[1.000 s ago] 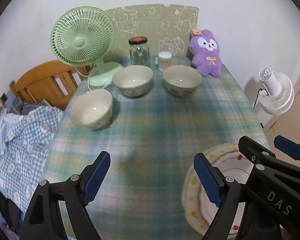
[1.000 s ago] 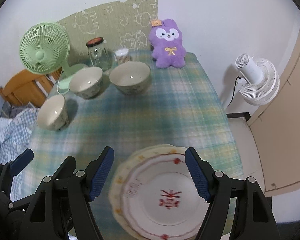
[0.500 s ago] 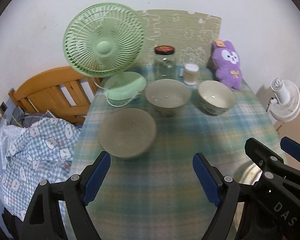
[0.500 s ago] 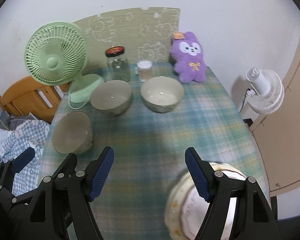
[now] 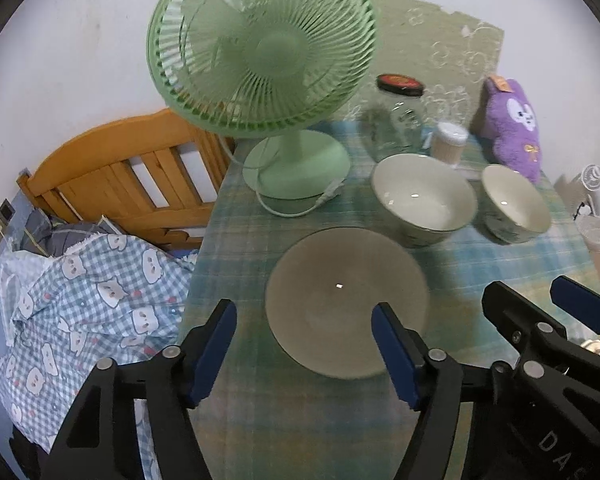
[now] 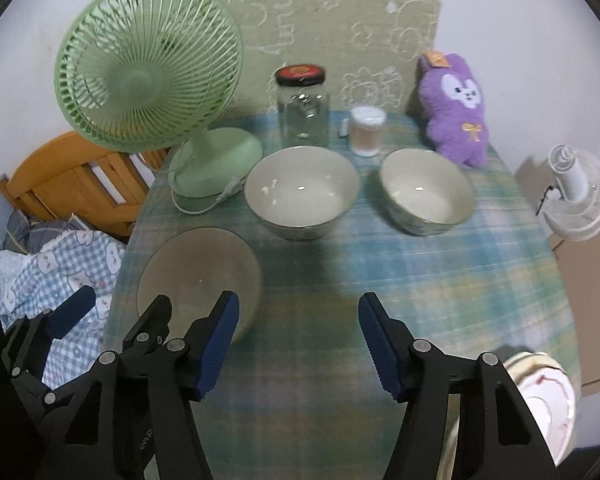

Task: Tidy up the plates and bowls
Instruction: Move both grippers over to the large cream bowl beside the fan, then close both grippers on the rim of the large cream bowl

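Note:
Three cream bowls stand on the plaid tablecloth. The near left bowl (image 5: 346, 300) (image 6: 198, 276) is right in front of my open left gripper (image 5: 304, 350), whose right finger reaches over its near rim. The middle bowl (image 5: 422, 206) (image 6: 302, 196) and right bowl (image 5: 514, 204) (image 6: 426, 190) stand farther back. My right gripper (image 6: 298, 340) is open and empty over the cloth. A patterned plate (image 6: 544, 404) lies at the near right table corner.
A green desk fan (image 6: 152, 84) with its cord stands at the back left. A glass jar (image 6: 303, 106), a small cotton-swab tub (image 6: 366, 130) and a purple plush (image 6: 456, 108) line the back. A bed (image 5: 80, 288) lies left, a white fan (image 6: 576, 192) right.
Both grippers have moved forward and left across the table. The near left bowl now sits close between my left fingers; the plate has slid out to the right view's lower right corner.

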The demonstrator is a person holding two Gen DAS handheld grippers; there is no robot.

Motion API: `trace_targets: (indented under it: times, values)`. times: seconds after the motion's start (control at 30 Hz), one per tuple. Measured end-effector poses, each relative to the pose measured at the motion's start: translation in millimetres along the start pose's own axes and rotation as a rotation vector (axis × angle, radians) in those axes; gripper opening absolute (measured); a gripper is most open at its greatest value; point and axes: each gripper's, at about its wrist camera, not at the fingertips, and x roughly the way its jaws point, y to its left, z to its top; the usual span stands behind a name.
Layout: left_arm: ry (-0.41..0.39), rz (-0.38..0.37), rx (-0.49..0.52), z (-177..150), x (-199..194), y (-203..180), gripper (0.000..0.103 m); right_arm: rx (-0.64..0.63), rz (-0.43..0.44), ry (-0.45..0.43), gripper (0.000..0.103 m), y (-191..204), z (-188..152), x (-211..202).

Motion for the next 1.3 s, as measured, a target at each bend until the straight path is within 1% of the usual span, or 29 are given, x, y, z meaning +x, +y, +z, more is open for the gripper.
trace_targets:
  times: [0.13,0.27,0.4,0.47,0.53,0.6,0.63,0.73,0.77,0.8,0.93,1.13,1.27,1.3]
  values:
    - [0.021,0.007,-0.007,3.6,22.1,11.4,0.066,-0.012,-0.004,0.017,0.061,17.8,6.6,26.0]
    - [0.045,0.014,-0.003,6.6,45.1,17.9,0.060,-0.019,-0.010,0.038,0.057,30.4,12.1,49.3]
    - [0.065,0.005,0.006,8.1,61.3,19.0,0.052,-0.020,-0.015,0.053,0.050,37.0,14.1,64.9]
    - [0.071,-0.002,0.008,8.4,66.1,19.3,0.049,-0.017,-0.023,0.062,0.049,38.7,14.4,71.8]
    - [0.089,0.001,0.006,8.1,71.7,19.0,0.045,-0.018,-0.033,0.073,0.043,40.0,14.3,78.4]
    - [0.100,-0.005,0.009,7.2,77.2,18.4,0.041,-0.019,-0.038,0.082,0.040,40.6,13.7,83.6]
    - [0.106,-0.006,0.010,7.1,79.8,18.4,0.039,-0.020,-0.041,0.089,0.036,40.7,13.3,86.5]
    - [0.130,-0.019,0.006,6.3,87.6,19.3,0.030,-0.022,-0.037,0.097,0.027,41.4,12.8,92.9]
    - [0.136,-0.036,0.004,5.9,89.3,19.8,0.024,-0.021,-0.032,0.100,0.024,41.5,12.8,94.4]
    - [0.140,-0.054,0.003,5.8,90.5,20.2,0.020,-0.020,-0.031,0.103,0.023,41.7,12.7,95.4]
    - [0.141,-0.059,0.006,6.4,90.6,19.9,0.020,-0.023,-0.042,0.103,0.019,42.7,12.4,94.6]
    - [0.145,-0.049,0.016,4.6,85.1,17.3,0.019,-0.025,-0.041,0.109,0.019,41.0,9.2,88.4]
    - [0.146,-0.042,-0.030,-1.4,74.9,19.2,0.019,-0.037,-0.030,0.097,0.018,39.9,4.2,78.4]
    - [0.142,-0.038,-0.028,-2.8,72.0,18.4,0.019,-0.039,-0.026,0.097,0.018,38.8,2.0,75.5]
